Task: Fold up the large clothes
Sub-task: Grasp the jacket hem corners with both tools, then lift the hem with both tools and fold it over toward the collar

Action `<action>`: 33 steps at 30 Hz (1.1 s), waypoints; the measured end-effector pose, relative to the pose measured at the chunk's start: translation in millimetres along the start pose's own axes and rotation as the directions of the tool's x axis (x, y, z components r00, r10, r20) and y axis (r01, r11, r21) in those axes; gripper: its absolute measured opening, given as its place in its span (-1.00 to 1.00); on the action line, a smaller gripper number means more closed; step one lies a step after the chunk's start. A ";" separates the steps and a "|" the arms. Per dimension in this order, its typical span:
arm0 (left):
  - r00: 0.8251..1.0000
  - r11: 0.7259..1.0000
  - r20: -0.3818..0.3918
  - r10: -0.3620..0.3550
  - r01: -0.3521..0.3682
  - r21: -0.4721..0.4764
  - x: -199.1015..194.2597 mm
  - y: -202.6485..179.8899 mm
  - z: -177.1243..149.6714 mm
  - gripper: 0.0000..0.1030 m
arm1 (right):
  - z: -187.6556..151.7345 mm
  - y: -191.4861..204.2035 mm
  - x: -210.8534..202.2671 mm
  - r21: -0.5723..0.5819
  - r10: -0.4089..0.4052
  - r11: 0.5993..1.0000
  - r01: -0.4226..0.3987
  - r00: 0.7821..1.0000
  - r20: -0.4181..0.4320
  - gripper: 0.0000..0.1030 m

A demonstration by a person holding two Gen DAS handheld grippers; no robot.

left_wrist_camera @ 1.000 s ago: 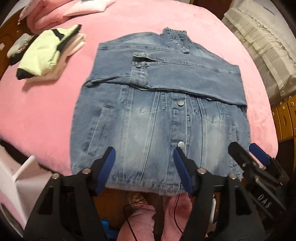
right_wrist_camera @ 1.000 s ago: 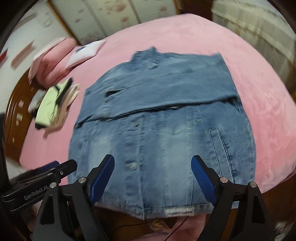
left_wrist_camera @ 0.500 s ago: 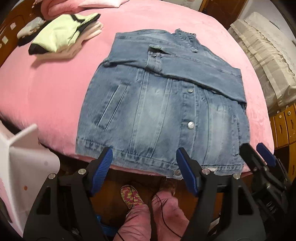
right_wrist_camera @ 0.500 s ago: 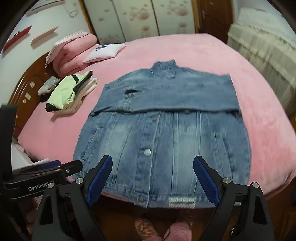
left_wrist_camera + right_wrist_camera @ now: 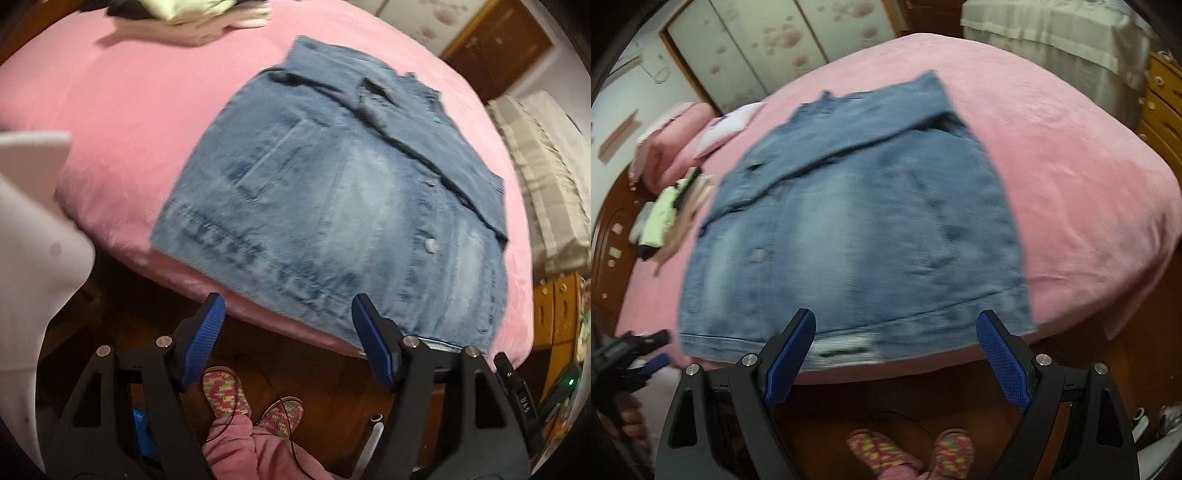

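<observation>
Both claws (image 5: 288,341) (image 5: 895,356) have backed off the denim jacket (image 5: 857,229), gaping.

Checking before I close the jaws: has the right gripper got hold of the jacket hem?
No. The right gripper is open and empty, its blue pads spread just short of the denim jacket hem at the bed edge.

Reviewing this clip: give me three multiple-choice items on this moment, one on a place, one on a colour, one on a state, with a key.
1. Where does the denim jacket lie?
A. on the floor
B. on the pink bed, hem at the near edge
C. on a chair

2. What colour are the gripper pads?
A. blue
B. red
C. white

3. How are the left gripper and right gripper?
A. both shut on the hem
B. one open, one shut
C. both open, holding nothing

Key: B, the jacket is spread flat on the bed; A, the pads show blue; C, the jaws are spread with no cloth between them.
</observation>
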State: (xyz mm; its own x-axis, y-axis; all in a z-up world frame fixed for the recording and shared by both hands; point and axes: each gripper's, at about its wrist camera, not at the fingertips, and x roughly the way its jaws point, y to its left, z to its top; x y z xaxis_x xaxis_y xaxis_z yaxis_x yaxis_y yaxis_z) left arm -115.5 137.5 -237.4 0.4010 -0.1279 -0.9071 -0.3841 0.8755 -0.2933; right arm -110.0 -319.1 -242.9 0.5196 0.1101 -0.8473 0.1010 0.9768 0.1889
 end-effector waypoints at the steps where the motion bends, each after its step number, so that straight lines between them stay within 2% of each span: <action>1: 1.000 1.000 0.005 0.016 -0.016 -0.010 1.5 5.6 -2.9 0.33 | -2.7 -10.5 4.5 0.005 -0.022 1.000 0.022 1.000 0.010 0.75; 4: 0.999 0.998 0.015 0.040 -0.039 -0.048 2.0 16.6 -8.5 0.33 | -10.0 -44.0 21.9 0.058 -0.051 0.997 0.049 0.998 0.031 0.75; 7: 0.998 0.995 0.024 0.050 -0.048 -0.083 3.9 29.2 -11.9 0.33 | -11.6 -75.9 44.6 0.123 -0.080 0.989 0.079 0.997 0.004 0.72; 9: 0.999 0.994 0.033 0.043 -0.039 -0.099 6.0 35.8 -14.4 0.33 | -10.6 -91.6 54.1 0.137 -0.095 0.986 0.093 0.995 0.005 0.69; 11: 0.999 0.988 0.035 0.016 -0.011 -0.154 10.1 46.5 -18.1 0.33 | -9.1 -104.7 63.8 0.147 -0.073 0.986 0.075 0.997 -0.020 0.59; 13: 0.998 0.974 0.048 -0.027 0.037 -0.222 14.8 56.2 -23.1 0.33 | -6.8 -116.9 74.1 0.169 -0.012 0.985 0.022 0.998 -0.061 0.52; 16: 0.991 0.937 0.114 -0.068 0.103 -0.334 22.9 73.4 -31.0 0.33 | -1.6 -125.2 80.4 0.170 0.009 0.986 0.007 0.996 -0.094 0.41; 17: 0.989 0.930 0.139 -0.059 0.105 -0.352 24.5 76.3 -33.1 0.33 | 0.8 -126.4 82.0 0.160 0.015 0.987 0.001 0.995 -0.100 0.34; 18: 0.986 0.926 0.161 -0.044 0.101 -0.365 26.3 78.4 -34.6 0.33 | 2.9 -126.7 83.6 0.153 0.029 0.988 -0.013 0.994 -0.105 0.17; 20: 0.981 0.913 0.193 0.007 0.073 -0.400 32.5 84.3 -36.2 0.33 | 6.8 -127.5 87.8 0.151 0.019 0.989 0.001 0.991 -0.130 0.08; 23: 0.970 0.887 0.238 0.039 0.076 -0.455 42.8 95.2 -35.4 0.33 | 11.4 -135.9 91.9 0.184 0.024 0.983 0.006 0.987 -0.159 -0.05; 25: 0.963 0.870 0.266 0.041 0.097 -0.484 49.6 103.2 -32.3 0.33 | 12.7 -143.6 90.7 0.221 0.027 0.975 0.009 0.986 -0.162 -0.27; 28: 0.947 0.853 0.322 0.004 0.165 -0.494 56.9 112.9 -25.7 0.33 | 12.0 -148.7 85.4 0.243 0.046 0.970 -0.005 0.986 -0.162 -0.37; 30: 0.943 0.863 0.333 -0.001 0.170 -0.477 61.7 112.1 -17.9 0.33 | 9.3 -146.1 80.6 0.220 0.037 0.975 -0.001 0.986 -0.161 -0.40; 33: 0.951 0.898 0.307 0.040 0.101 -0.429 71.3 107.2 -2.3 0.33 | 18.6 -139.5 78.5 0.209 0.035 0.978 0.003 0.984 -0.177 -0.45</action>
State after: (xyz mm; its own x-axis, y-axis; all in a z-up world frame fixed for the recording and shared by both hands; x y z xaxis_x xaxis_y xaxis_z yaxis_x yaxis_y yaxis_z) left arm -130.0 221.2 -334.2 0.6215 0.0564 -0.7814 -0.6609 0.5733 -0.4843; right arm -67.5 -450.1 -326.6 0.3642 0.1752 -0.9147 0.2779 0.9170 0.2863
